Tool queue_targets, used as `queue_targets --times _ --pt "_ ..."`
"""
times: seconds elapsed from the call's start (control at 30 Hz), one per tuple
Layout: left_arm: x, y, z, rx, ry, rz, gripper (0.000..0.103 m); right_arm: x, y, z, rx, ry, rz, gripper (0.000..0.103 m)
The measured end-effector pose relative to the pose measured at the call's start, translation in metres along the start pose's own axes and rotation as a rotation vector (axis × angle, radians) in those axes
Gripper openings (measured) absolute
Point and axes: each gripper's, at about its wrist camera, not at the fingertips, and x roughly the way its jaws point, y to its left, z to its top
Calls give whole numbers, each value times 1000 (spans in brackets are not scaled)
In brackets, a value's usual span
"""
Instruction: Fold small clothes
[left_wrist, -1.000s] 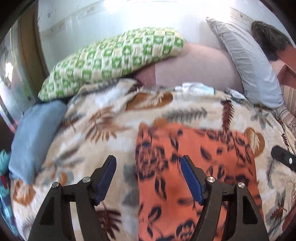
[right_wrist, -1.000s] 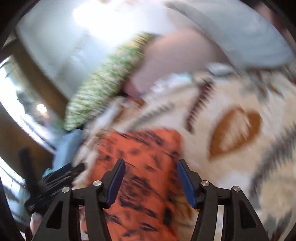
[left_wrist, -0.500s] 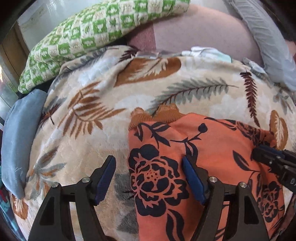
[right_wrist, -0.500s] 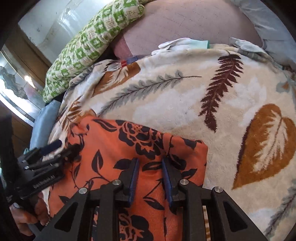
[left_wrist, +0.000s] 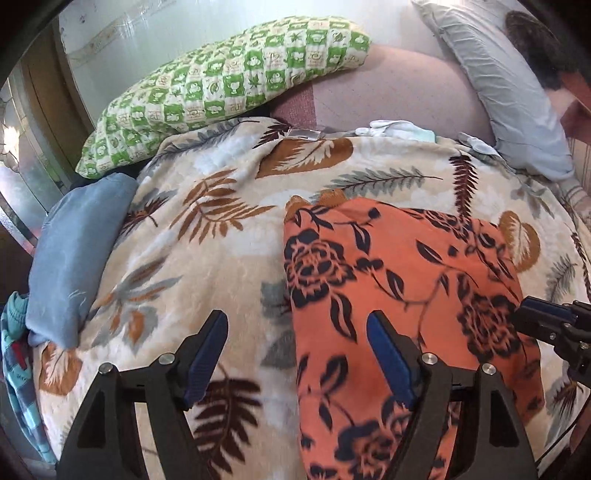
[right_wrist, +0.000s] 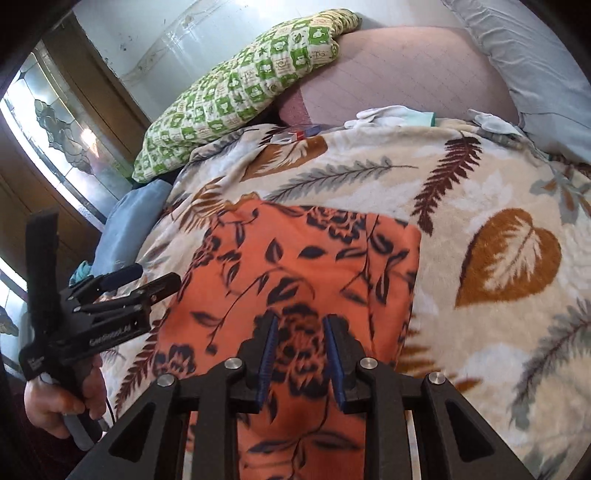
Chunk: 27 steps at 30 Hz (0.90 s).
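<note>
The right gripper (right_wrist: 300, 354), its blue-padded black jaws having just drawn in to a narrow gap, hovered over the orange, black-flowered thin fabric garment (right_wrist: 306, 266) with the cloth showing between the pads; whether they pinched a fold I could not tell. The left gripper (left_wrist: 295, 354) stood spread wide, straddling that garment's left edge, nothing between its fingers pressed.

The risk, as I judged it: if the right pads caught only the top layer, or snagged the plush cream leaf-print blanket (left_wrist: 192, 266) beneath the garment, a lift would drag both or skew the fold.

The garment lay mostly flat on the blanket, its far edge slightly rumpled and its near end running under both grippers.
</note>
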Motion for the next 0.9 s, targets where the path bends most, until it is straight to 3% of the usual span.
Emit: queue_targets --times 0.1,0.27,0.4,0.6,0.67,0.9 --pt "-10 -7 -25 35 2 38 79 -1 0 -25 23 39 -3 28" --pt "-4 -14 -70 50 88 33 79 10 5 -56 21 109 -2 28" --pt "2 -21 -93 100 115 57 79 25 8 -76 14 169 -35 29" --pt "11 5 -92 -38 167 -74 83 22 7 -74 25 169 -33 30" --pt "3 13 -85 -85 126 -105 83 16 5 -69 46 143 -2 30" --pt "-10 26 -46 -141 -26 -102 83 -7 6 -47 40 -38 80 30"
